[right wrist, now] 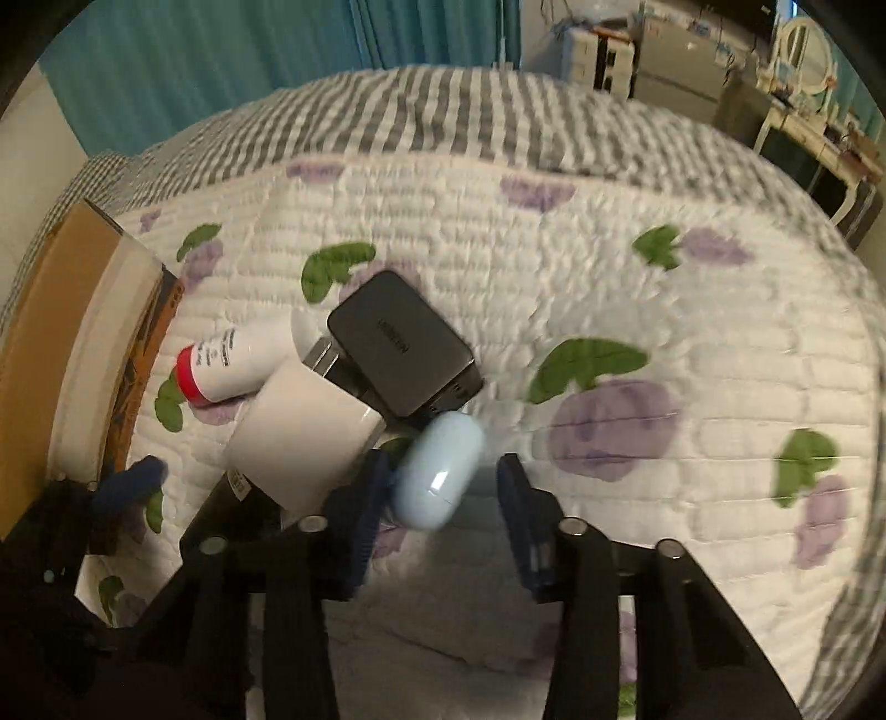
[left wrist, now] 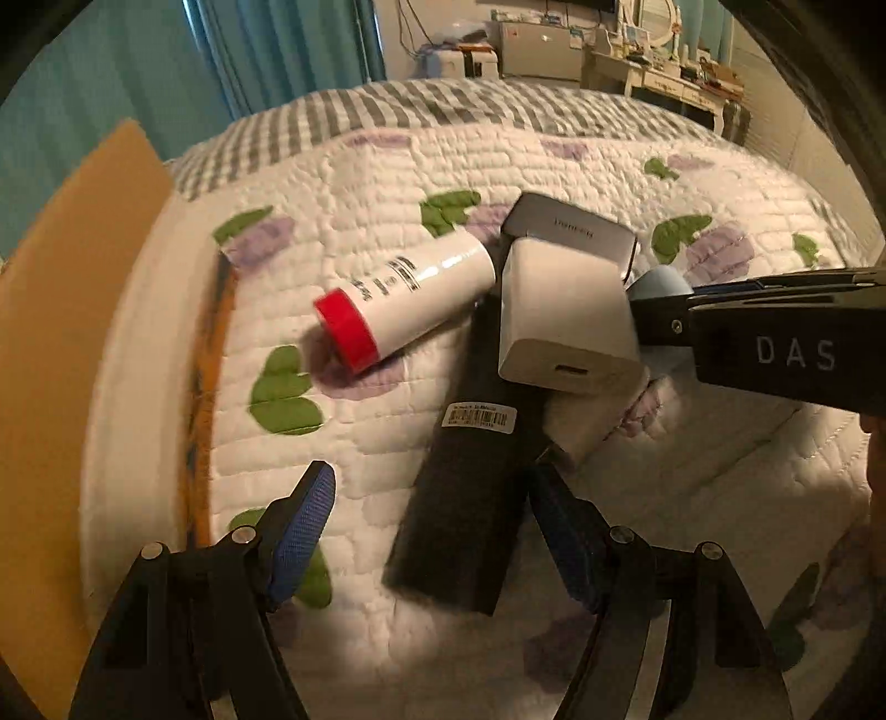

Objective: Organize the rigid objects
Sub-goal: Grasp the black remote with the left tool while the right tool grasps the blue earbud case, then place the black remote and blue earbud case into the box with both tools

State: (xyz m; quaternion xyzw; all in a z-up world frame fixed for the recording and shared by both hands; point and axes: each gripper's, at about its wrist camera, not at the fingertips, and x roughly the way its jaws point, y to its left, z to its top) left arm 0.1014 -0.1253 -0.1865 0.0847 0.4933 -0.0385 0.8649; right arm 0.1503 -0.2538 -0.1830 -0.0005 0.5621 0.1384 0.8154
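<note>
Several rigid objects lie piled on a quilted bed [left wrist: 554,160]: a white bottle with a red cap [left wrist: 404,296], a white charger cube [left wrist: 565,321], a dark grey charger [left wrist: 570,230], a long black box [left wrist: 470,487] and a pale blue case [right wrist: 437,476]. My left gripper [left wrist: 432,531] is open, its fingers on either side of the black box's near end. My right gripper [right wrist: 440,509] is open around the pale blue case, which rests against its left pad [right wrist: 368,498]. The right gripper also shows in the left wrist view [left wrist: 659,321] beside the white charger.
A cardboard box [left wrist: 72,354] with a white liner stands at the bed's left edge and also shows in the right wrist view [right wrist: 72,332]. A grey checked blanket [right wrist: 443,111] covers the far bed. Teal curtains [left wrist: 277,50] and furniture [left wrist: 664,61] stand beyond.
</note>
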